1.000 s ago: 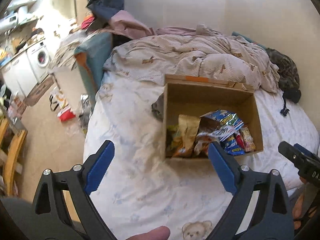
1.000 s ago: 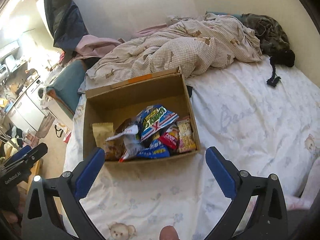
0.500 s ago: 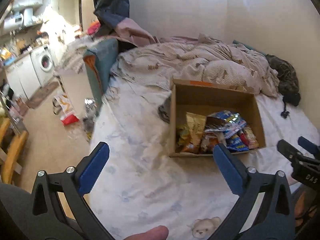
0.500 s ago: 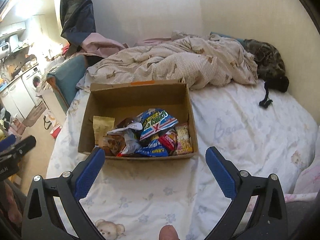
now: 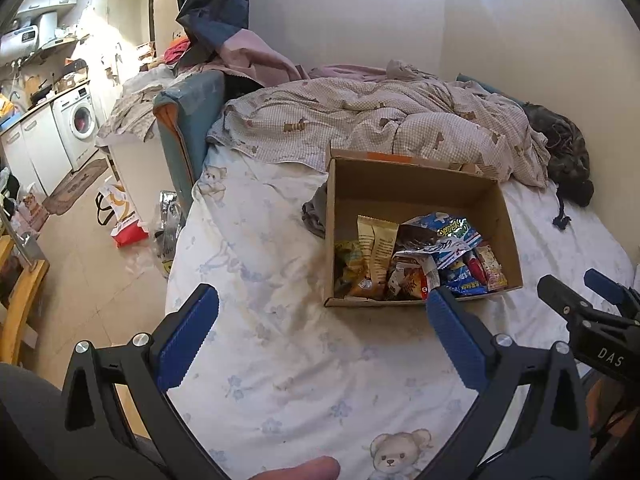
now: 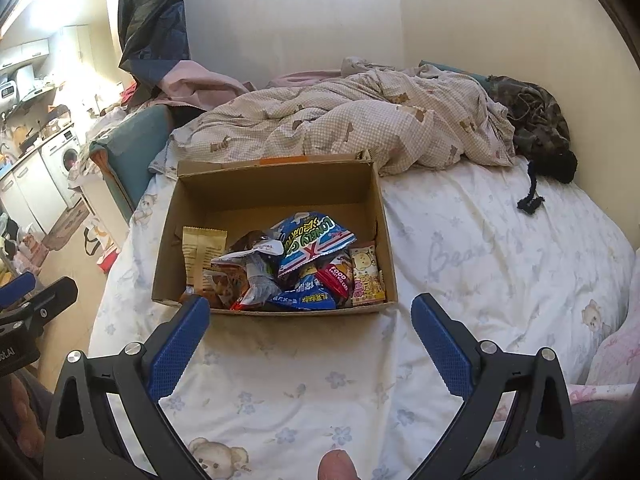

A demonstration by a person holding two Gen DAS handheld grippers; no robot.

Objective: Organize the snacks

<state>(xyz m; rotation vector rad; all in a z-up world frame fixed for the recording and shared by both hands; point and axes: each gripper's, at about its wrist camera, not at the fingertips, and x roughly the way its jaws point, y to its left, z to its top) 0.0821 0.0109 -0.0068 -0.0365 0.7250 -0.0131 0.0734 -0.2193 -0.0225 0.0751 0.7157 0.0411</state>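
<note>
Both the left gripper and the right gripper hover with jaws spread wide and empty over the bed sheet, beyond them the open cardboard box holding snack packets mid-bed, before the rumpled duvet.

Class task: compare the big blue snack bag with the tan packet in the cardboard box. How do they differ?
The blue bag is glossy, with bold lettering, lying atop the pile. The tan packet is plain and matte, standing against the left wall of the box. Both are sealed snack packets inside it.
</note>
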